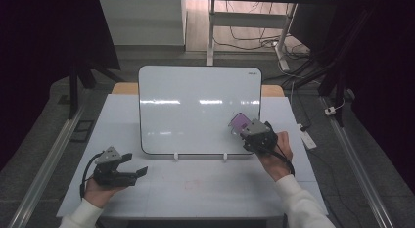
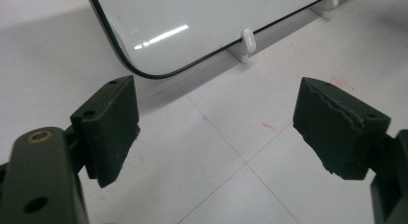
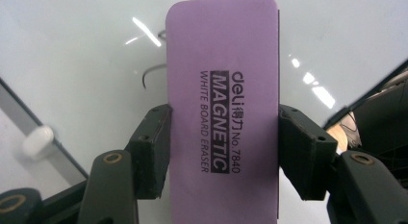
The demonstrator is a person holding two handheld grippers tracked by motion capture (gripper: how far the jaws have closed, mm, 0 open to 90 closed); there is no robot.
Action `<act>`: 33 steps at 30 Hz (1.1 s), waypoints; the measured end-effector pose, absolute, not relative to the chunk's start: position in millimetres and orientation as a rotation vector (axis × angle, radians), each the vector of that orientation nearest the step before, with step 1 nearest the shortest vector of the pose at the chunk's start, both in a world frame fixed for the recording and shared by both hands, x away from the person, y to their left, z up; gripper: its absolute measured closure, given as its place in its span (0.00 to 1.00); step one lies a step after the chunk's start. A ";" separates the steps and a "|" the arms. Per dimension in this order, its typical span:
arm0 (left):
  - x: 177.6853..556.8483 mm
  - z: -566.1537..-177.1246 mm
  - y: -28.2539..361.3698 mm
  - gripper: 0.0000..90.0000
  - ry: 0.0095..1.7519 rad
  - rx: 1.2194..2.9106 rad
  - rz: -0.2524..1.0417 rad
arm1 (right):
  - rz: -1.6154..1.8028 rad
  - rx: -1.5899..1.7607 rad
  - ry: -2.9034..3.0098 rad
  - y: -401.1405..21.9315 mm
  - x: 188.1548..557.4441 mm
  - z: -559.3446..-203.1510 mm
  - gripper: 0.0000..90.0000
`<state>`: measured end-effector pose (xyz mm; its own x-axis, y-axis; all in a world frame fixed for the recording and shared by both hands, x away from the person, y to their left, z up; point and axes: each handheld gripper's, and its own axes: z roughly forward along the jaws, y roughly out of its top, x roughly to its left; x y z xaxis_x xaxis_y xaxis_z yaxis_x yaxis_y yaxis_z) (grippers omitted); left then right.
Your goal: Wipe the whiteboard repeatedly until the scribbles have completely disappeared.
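1. Purple foam eraser (image 3: 223, 108) clamped by its long sides between the fingers (image 3: 153, 152) of the right gripper (image 1: 255, 131), held against the lower right area of the whiteboard (image 1: 195, 108).
2. Printed on the eraser's back in the right gripper view: "deli", "MAGNETIC", "WHITE BOARD ERASER".
3. Left gripper (image 1: 128, 165) resting low on the desk (image 1: 205, 184) near the board's lower left corner, fingers (image 2: 113, 125) spread wide with nothing between them.
4. Judged to be mid-wipe: most of the board looks clean and glossy, with only light reflections across it.
5. Left to do, by the look of it: a thin dark curved pen mark (image 3: 150, 75) on the board just beside the eraser's left edge, plus perhaps a trace above it, hard to tell from glare.
6. Seen from the high view but not from the gripper views: the whole board propped on two small white feet, and both hands in white sleeves.
7. Seen from the right gripper view alone: the leftover stroke and the label.
8. Seen from the left gripper view: faint reddish specks (image 2: 269, 126) on the desk and the rounded board corner with one white foot (image 2: 246, 40).
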<state>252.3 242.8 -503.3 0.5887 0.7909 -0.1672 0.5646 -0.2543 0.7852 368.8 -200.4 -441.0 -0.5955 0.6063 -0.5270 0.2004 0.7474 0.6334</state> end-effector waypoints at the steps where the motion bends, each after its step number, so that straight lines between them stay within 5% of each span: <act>1: 252.3 -503.4 242.3 0.19 1.083 1.950 0.328 | 0.680 0.619 2.159 -203.9 370.7 -438.8 0.45; 7: 251.6 -502.5 243.1 0.19 1.082 1.943 0.326 | 0.742 0.749 2.117 -218.9 384.4 -423.1 0.45; 13: 251.7 -503.3 244.0 0.19 1.086 1.942 0.325 | 0.623 0.565 2.256 -190.9 350.0 -464.0 0.45; 20: 251.7 -502.7 241.2 0.19 1.078 1.950 0.325 | 0.644 0.760 2.129 -225.4 369.6 -435.5 0.45; 26: 252.6 -503.5 242.4 0.19 1.086 1.945 0.321 | 0.567 0.620 2.215 -200.5 355.1 -453.7 0.45; 33: 251.7 -502.6 241.7 0.19 1.080 1.946 0.325 | 0.681 0.765 2.152 -208.4 381.2 -425.7 0.45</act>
